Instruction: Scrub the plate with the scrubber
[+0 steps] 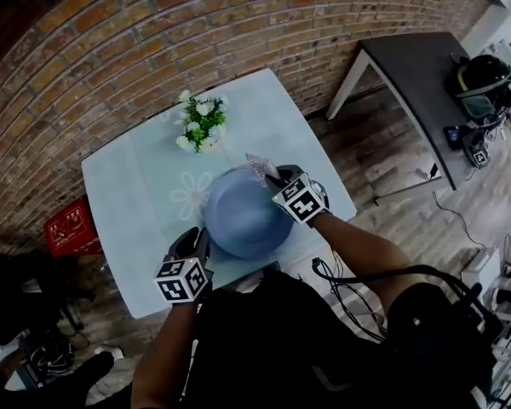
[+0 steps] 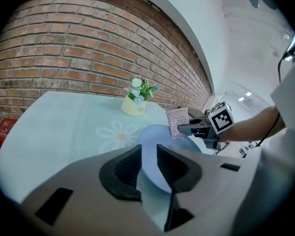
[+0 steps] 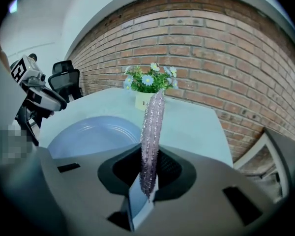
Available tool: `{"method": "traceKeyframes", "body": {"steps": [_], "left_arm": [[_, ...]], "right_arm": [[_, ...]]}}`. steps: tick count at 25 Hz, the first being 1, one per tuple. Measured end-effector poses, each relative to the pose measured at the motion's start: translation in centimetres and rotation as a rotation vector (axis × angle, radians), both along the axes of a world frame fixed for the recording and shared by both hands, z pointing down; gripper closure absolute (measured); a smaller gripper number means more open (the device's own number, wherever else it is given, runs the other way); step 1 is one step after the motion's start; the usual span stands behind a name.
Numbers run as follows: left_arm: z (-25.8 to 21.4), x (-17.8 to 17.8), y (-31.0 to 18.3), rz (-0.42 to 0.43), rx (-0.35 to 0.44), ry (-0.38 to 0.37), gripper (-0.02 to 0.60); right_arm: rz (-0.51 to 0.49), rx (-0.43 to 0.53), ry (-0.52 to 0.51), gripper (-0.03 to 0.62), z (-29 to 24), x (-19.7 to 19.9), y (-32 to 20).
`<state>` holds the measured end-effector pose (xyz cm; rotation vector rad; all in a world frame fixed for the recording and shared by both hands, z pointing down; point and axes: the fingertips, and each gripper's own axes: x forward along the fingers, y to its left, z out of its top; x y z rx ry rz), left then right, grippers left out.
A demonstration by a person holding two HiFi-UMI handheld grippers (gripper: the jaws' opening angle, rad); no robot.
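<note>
Plate point(image 1: 243, 216), blue, fills mid-frame above the surface point(image 1: 136, 186). Your left gripper point(image 1: 199, 245) clamps its lower-left rim, and your right gripper point(image 1: 272, 177) pinches the glittery scrubber point(image 1: 258, 167) at its upper-right edge.

Head cam looked steeply down from above the table point(image 1: 128, 228), whole top in frame. L gripper point(image 2: 148, 156) cam sat low behind its jaws, v. close to the plate point(image 2: 153, 135), facing the brick wall point(image 2: 64, 58). R gripper point(image 3: 150, 166) cam likewise, facing same wall. All 3 shared plate, flower pot point(image 1: 203, 126) & table; each gripper cam caught the opposite gripper.
</note>
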<state>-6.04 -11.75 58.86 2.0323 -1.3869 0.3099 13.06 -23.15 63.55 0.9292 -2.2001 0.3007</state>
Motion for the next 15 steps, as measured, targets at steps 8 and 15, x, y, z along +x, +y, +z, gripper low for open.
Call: {"method": "traceKeyframes", "body": {"steps": [8, 15], "left_arm": [[-0.9, -1.7, -0.3, 0.108, 0.023, 0.033, 0.472], [-1.2, -2.9, -0.5, 0.198, 0.048, 0.059, 0.472]], "right_arm": [[0.030, 0.039, 0.013, 0.525, -2.6, -1.5, 1.9], [0.130, 0.042, 0.093, 0.525, -3.4, -1.6, 3.7]]}}
